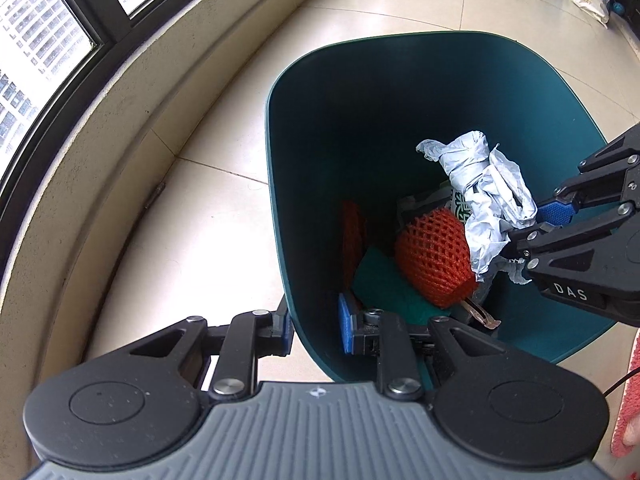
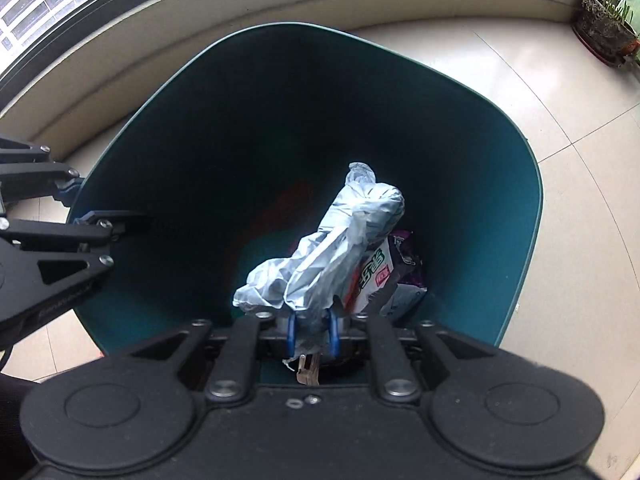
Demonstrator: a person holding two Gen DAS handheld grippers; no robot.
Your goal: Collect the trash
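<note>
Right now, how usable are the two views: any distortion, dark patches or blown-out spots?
Left wrist view: strong fisheye curving of the window ledge, window overexposed, bin interior dim but contents readable. Right wrist view: same curving, deep bin shadow hiding the bottom, crumpled grey bag sharp.

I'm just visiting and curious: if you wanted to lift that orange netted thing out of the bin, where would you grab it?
Probably from above, pinching the rounded top of the orange net. It lies deep in the green bin, walled all round, so only the open top gives access. The crumpled grey bag held by the right gripper overhangs one side, so coming down on the free side looks easier.
</note>
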